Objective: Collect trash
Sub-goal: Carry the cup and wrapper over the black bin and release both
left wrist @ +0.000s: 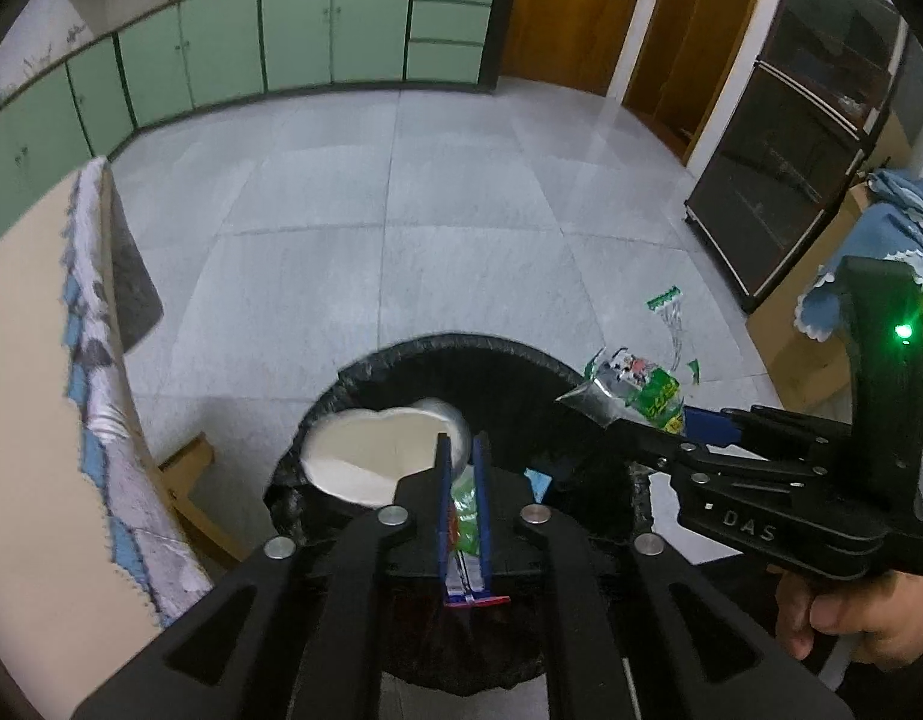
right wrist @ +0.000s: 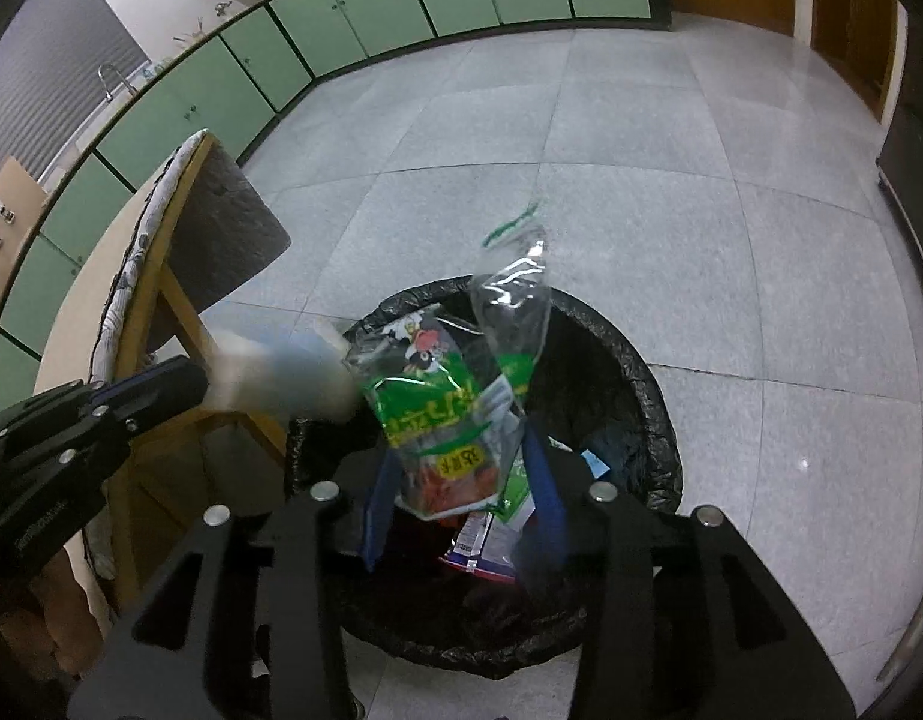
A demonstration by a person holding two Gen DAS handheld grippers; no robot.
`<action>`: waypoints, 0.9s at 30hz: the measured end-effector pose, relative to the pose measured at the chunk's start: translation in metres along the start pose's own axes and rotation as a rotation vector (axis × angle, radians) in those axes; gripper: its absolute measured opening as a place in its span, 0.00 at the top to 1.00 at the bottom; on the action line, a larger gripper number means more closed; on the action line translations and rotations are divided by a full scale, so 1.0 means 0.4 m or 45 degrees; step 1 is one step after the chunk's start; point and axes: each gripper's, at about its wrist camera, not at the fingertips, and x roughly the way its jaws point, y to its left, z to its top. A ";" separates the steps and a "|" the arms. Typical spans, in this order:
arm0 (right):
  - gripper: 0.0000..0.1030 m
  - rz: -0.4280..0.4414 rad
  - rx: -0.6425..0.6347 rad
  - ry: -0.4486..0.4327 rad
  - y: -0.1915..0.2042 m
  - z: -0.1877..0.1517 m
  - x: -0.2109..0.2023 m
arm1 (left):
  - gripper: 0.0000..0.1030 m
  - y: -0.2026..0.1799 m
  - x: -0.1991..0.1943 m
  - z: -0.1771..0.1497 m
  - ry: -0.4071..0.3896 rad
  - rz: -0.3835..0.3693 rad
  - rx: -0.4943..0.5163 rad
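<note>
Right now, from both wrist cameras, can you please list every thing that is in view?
trash bin: 1, black liner, on the floor under both tongs
white cup: 1, crushed, over the bin
snack bag: 1, green and clear, over the bin
clear wrapper: 1, green strip, beside the snack bag
wrappers: several, mixed colours, inside the bin
cupboards: a row, green, far wall
doors: brown wood, far right
glass cabinet: 1, dark, right
table: 1, beige, patterned cloth, left
left tongs: shut on the cup
right tongs: open around the snack bag
right hand: on the handle
</note>
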 end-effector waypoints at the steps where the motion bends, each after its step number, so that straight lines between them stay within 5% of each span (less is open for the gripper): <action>1: 0.58 0.002 0.003 -0.001 -0.001 -0.001 -0.001 | 0.90 0.000 0.004 0.000 0.006 0.003 -0.002; 9: 0.51 -0.022 0.010 0.018 -0.007 -0.003 0.006 | 0.83 0.005 -0.015 -0.004 -0.014 0.013 -0.011; 12: 0.38 -0.029 0.007 0.024 -0.004 -0.004 0.007 | 0.83 0.010 -0.029 0.003 -0.035 0.024 -0.021; 19: 0.34 -0.014 0.001 0.054 0.006 -0.009 0.014 | 0.76 0.026 -0.065 0.000 -0.078 0.039 -0.037; 27: 0.34 -0.041 0.021 0.043 -0.004 -0.014 0.013 | 0.55 0.034 -0.080 -0.015 -0.095 0.057 -0.063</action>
